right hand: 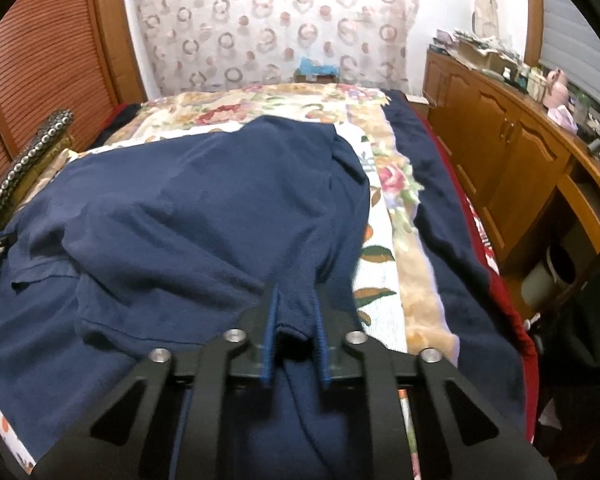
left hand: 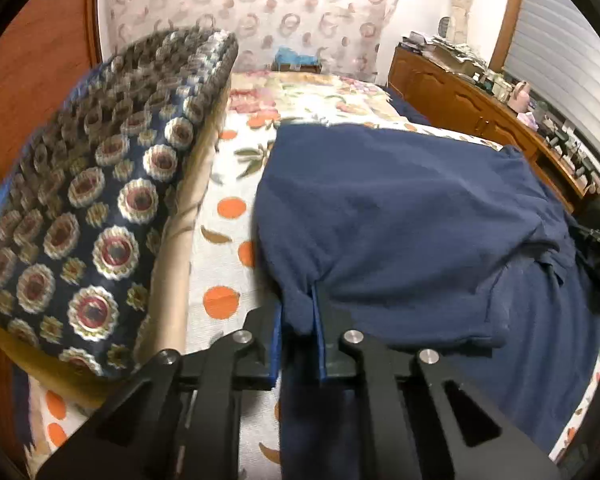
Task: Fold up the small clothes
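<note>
Both claws [left hand: 298, 312] [right hand: 296, 312] pinching navy shirt [left hand: 400, 220] [right hand: 188, 216], patterned cushion [left hand: 100, 200] left-view only

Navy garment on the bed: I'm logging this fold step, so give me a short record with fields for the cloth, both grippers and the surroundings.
garment: navy garment, partly lifted and bunched on the bed
surface: floral bedspread
left gripper: shut on a pinch of the garment's edge
right gripper: shut on another pinch of cloth
beside the garment: patterned cushion
far side: wooden cabinet
</note>
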`<state>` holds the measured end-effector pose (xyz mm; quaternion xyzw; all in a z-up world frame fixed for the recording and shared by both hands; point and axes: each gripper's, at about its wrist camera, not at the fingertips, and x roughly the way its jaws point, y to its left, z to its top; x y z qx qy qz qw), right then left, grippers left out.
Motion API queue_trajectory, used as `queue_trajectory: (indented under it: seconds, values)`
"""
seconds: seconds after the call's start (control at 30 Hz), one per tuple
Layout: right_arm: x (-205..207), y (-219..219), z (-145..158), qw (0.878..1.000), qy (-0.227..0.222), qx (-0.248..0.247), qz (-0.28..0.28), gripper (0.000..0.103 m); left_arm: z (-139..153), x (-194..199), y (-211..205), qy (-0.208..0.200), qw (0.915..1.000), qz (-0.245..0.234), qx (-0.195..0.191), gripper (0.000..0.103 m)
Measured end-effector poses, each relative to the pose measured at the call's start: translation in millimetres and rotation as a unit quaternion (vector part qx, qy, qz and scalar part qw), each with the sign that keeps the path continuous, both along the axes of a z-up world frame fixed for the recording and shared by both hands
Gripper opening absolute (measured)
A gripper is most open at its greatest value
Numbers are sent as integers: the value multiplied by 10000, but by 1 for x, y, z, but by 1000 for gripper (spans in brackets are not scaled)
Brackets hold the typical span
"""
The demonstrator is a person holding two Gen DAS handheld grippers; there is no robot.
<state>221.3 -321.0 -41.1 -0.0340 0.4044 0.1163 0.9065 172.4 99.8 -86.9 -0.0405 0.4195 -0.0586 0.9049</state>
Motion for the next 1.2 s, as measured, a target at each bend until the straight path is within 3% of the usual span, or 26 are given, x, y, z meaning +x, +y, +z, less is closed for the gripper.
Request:
queue_trajectory:
  seconds: [0.23, 0.33, 0.93, 1.2]
  values:
    - [-10, 0, 22, 9986, -521, 86, 8, 6, 36, -16, -12, -625, 9979, -93, 114, 10]
    - [-11, 1, 30, 9976, -678, 126, -18, 5, 45, -13, -15, -704, 9972, -126, 213, 10]
    - [-5, 0, 21, 9983, -571, 84, -80, 5, 36, 27, -18, -56, 9968, -462, 650, 15]
    - [-2, 3, 16, 9987, -508, 56, -82, 5, 45, 41, -15, -146, 9972, -374, 631, 15]
